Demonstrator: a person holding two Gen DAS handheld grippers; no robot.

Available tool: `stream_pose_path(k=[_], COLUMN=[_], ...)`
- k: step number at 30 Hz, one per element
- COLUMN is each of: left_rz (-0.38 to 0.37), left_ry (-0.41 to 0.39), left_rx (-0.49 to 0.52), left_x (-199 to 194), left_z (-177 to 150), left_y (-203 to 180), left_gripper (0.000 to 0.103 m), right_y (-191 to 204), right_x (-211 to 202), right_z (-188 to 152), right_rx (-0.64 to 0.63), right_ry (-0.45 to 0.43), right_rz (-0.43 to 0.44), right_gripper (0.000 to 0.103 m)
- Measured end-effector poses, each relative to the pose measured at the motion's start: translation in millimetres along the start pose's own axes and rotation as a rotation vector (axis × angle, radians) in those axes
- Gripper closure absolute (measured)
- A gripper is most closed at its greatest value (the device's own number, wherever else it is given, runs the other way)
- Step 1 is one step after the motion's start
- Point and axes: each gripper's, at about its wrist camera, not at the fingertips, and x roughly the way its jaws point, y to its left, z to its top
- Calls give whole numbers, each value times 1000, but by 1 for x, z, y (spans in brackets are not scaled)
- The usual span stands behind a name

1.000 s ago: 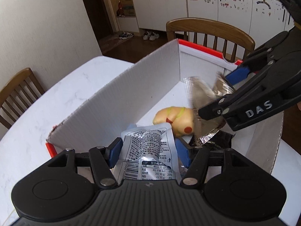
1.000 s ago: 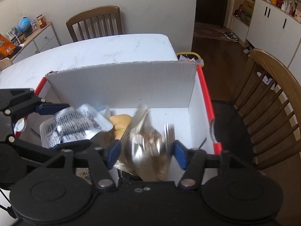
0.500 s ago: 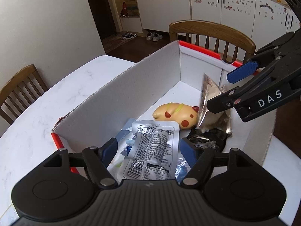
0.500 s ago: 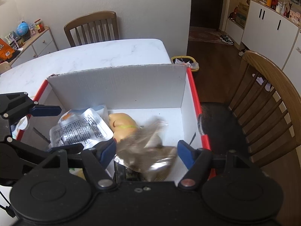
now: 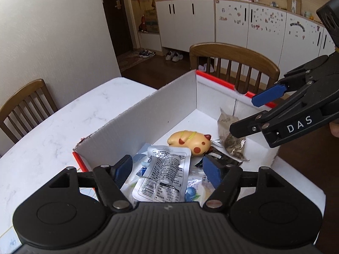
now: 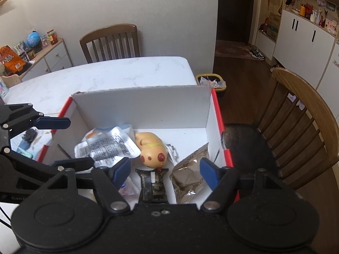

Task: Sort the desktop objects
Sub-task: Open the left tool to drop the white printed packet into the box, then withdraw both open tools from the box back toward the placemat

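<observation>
Worktop (image 6: 118,72), white marble, carries a white box (image 6: 139,108) with red edges, and both tongs hover over its open top. Left tongs (image 5: 167,169) are spread wide and pinch nothing; directly beneath them a silver pouch (image 5: 167,173) with printed text lies on other wrappers at the box's left end. Next to it, near the middle of the floor, a yellow toy (image 6: 151,150) with red spots lies on its side, touching the pouch's edge. Just in front of the toy lies a black packet (image 6: 153,187), flat on the floor. Further right, a brown foil packet (image 6: 189,180) leans tilted against the right wall. Right tongs (image 6: 164,171) are likewise spread and pinch nothing, hanging above the black packet and the foil one. Wooden chair (image 6: 300,127) stands beside the box's right end.
</observation>
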Motion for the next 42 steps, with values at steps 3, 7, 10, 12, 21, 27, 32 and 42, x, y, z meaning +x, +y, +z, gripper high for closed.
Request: stream_pose_path(k=[3, 7, 10, 12, 21, 27, 32, 42], left_rz=[-7, -18, -26, -30, -42, -41, -44, -27], left_ry=[-16, -41, -58, -68, -117, -140, -133, -111], left_rx=[-6, -11, -21, -27, -46, -37, -56, -91], left_x=[-9, -23, -34, -42, -76, -95, -104, -117], left_z=[0, -1, -3, -4, -18, -32, -47, -77], left_y=[-2, -3, 0, 2, 18, 34, 56, 105], left_gripper=[31, 31, 31, 31, 23, 21, 20, 15], right_y=[3, 10, 16, 20, 47, 82, 105, 155], right_x=[-7, -19, -27, -32, -54, -65, -65, -65], right_z=[0, -2, -2, -2, -4, -10, -13, -18], right_rx=[-1, -8, -6, -3, 7, -67, -40, -24], right_ry=[-11, -33, -50, -60, -114, -159, -157, -173], right_rz=[7, 17, 23, 27, 35, 25, 28, 16], right_gripper=[31, 31, 31, 31, 22, 12, 11, 11])
